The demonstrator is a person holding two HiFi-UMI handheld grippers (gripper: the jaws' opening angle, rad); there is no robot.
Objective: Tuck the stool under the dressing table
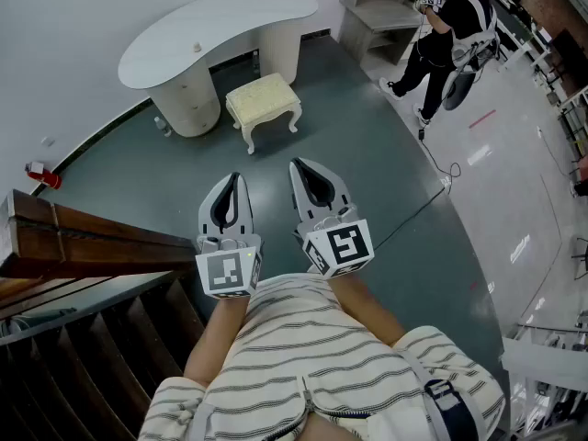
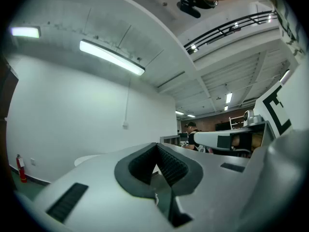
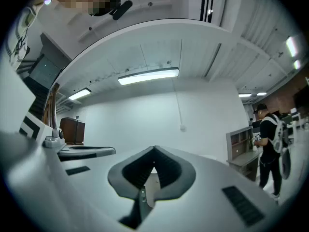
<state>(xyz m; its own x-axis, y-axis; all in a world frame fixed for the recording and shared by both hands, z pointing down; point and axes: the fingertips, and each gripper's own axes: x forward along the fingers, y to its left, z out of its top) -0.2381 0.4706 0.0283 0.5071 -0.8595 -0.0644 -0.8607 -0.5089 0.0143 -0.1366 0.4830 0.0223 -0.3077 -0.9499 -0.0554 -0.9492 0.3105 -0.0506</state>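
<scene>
Holding level, left gripper (image 1: 233, 184) and right gripper (image 1: 299, 168) both closed tight, nothing in them | stool (image 1: 264, 99) on floor (image 1: 367, 163) just before dressing table (image 1: 216, 26), not yet under, well apart from grippers | risk: crooked push may knock stool leg against table pedestal (image 1: 188, 104)

Items counted: dressing table (image 1: 211, 35) was one | stool (image 1: 264, 99) was one | grippers were two, a left gripper (image 1: 234, 178) and a right gripper (image 1: 297, 164) | marker cubes (image 1: 228, 272) were two, one per gripper | bystander (image 1: 452, 26) was one | shelf unit (image 1: 381, 12) was one | red fire extinguisher (image 1: 41, 175) was one
</scene>
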